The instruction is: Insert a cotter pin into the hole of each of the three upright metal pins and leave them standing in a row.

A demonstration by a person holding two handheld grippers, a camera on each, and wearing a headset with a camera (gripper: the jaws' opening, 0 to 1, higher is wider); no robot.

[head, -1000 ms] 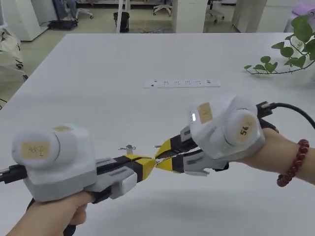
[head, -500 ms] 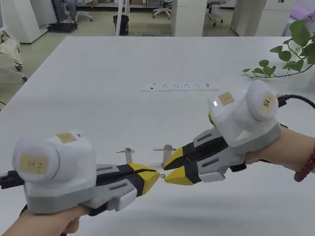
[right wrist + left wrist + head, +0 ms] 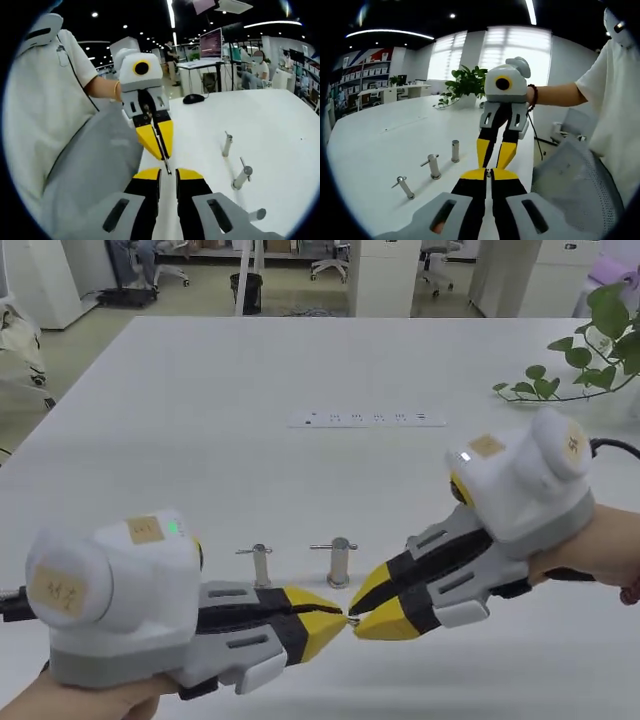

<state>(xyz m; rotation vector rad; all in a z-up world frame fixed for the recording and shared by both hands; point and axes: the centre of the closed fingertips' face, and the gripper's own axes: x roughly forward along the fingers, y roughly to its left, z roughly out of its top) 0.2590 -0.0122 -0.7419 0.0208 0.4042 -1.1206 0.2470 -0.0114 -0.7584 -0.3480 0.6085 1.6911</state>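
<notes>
An open-plan office was shown. A large white table (image 3: 200, 440) was fitted with a flush strip of power sockets (image 3: 367, 419), and a trailing green pot plant (image 3: 590, 340) was set at its far corner. Beyond it, castor chairs (image 3: 330, 255) and a dark bin (image 3: 246, 285) were seen on a plain floor beside a white cabinet (image 3: 385, 270). In the right gripper view a computer mouse (image 3: 191, 98) was seen on the table and a monitor (image 3: 211, 43) on a desk behind, where people (image 3: 259, 64) were seated under strip lights (image 3: 170, 12). In the left gripper view, stocked wall shelves (image 3: 367, 75) and wide blinded windows (image 3: 517, 50) were seen.
</notes>
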